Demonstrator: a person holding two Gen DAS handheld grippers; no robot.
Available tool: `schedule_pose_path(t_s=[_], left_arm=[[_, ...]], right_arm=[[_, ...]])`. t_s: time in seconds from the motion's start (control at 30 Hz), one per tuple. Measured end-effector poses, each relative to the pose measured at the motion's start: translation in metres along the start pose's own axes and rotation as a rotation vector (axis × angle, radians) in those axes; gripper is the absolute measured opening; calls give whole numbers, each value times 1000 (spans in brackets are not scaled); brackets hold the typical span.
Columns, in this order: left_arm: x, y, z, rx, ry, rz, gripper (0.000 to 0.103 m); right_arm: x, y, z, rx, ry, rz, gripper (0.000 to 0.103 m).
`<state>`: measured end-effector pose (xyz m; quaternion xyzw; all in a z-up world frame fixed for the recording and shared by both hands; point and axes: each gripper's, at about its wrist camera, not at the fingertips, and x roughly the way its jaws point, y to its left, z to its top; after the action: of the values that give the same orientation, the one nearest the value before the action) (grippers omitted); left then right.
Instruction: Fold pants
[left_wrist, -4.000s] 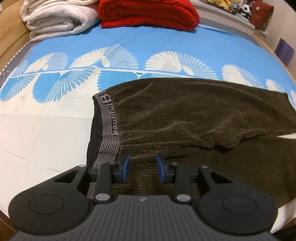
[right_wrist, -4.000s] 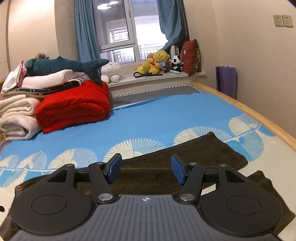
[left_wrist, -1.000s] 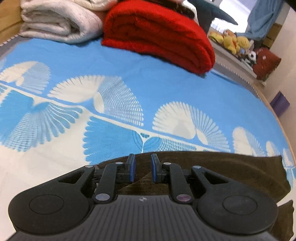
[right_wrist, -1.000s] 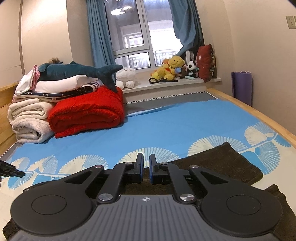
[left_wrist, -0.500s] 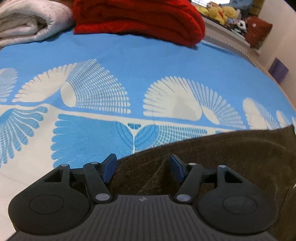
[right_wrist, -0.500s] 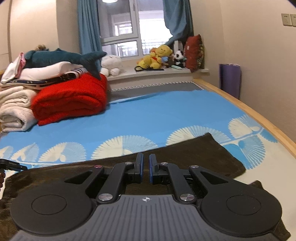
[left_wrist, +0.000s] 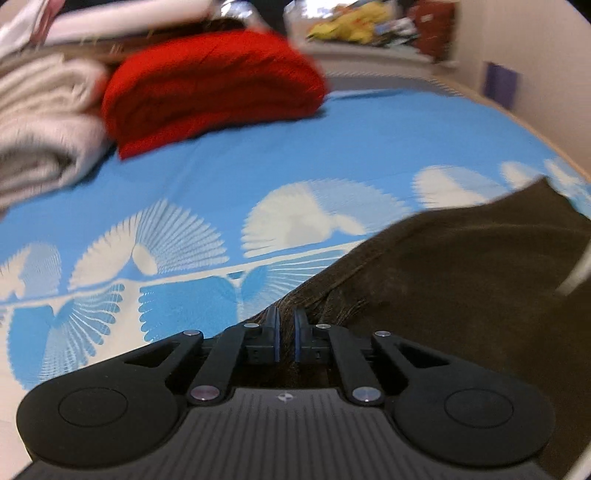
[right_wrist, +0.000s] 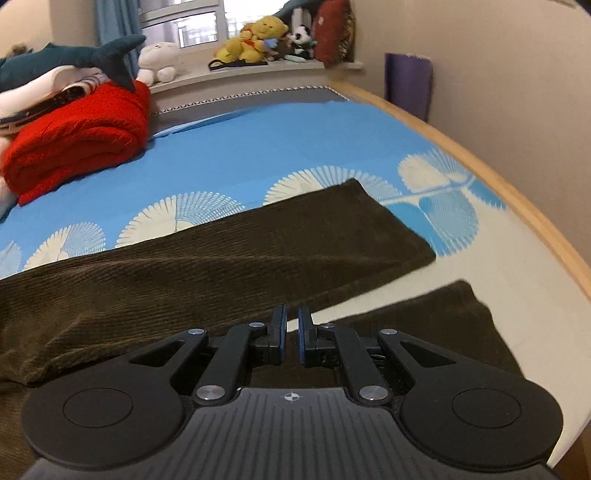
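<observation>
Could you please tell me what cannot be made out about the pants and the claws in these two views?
- Left wrist view: motion blur hides whether the shut left claw pinches the pants; the waistband is out of frame.
- Right wrist view: the right claw body covers the cloth beneath it, so any grip is unclear.
</observation>
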<state>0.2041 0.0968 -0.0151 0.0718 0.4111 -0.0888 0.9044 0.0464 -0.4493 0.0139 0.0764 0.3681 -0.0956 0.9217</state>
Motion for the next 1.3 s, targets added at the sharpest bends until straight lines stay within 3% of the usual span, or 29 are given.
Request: schedule_pose_path(t_s=[0.13,0.23,0.27,0.33,0.37,0.4,0.43,0.5,0.6,0.7,0.8,0.97,1.03,1.07,1.1,1.2,1.3], left_arm=[[-93,-28,-53,-23,-83,-121,6],[-113,-41,-105,-56,-46,-177,8],[-110,-41,-124,-106,-3,-186,8],[-104,-34,-134,-186,86,-127,9],[-112,-21,-135,-280,41,-123,15],[-116,-5,-138,-398,8,-162,28],[-115,8,-141,-495,17,-202,31],[-100,26,-153,-667,97,-297,31],[-63,31,-171,-782,300,-350,31],[-29,34,-181,-823,414,-333,32],[-9,43,-188,-893,442,-298,46],[8,60,-184,-1008,473,-244,48],[7,61,-174,-1017,461,-219,48],[5,63,-169,-1010,452,-194,48],[4,62,-165,-1007,444,-173,45],[-1,64,-158,-1001,434,-123,21],[-10,63,-150,-965,413,-81,16]], right_arm=[[-12,2,-4,0,-14,25,7],[-21,0,-8,-8,-21,40,7],[-23,-1,-9,-9,-19,42,7],[-24,-4,-11,-13,-13,43,7],[-24,-5,-11,-10,-11,43,7],[-24,-6,-12,-3,-7,43,7],[-23,-8,-12,7,-1,45,7],[-21,-10,-12,27,6,53,7],[-19,-11,-10,66,6,59,7],[-16,-9,-8,116,7,77,7],[-11,-3,-4,163,6,110,7],[10,9,10,265,13,205,8],[24,16,19,291,5,244,15],[33,20,24,300,2,266,24],[43,25,30,304,0,286,31],[80,40,44,305,2,331,34],[124,53,53,345,44,344,35]])
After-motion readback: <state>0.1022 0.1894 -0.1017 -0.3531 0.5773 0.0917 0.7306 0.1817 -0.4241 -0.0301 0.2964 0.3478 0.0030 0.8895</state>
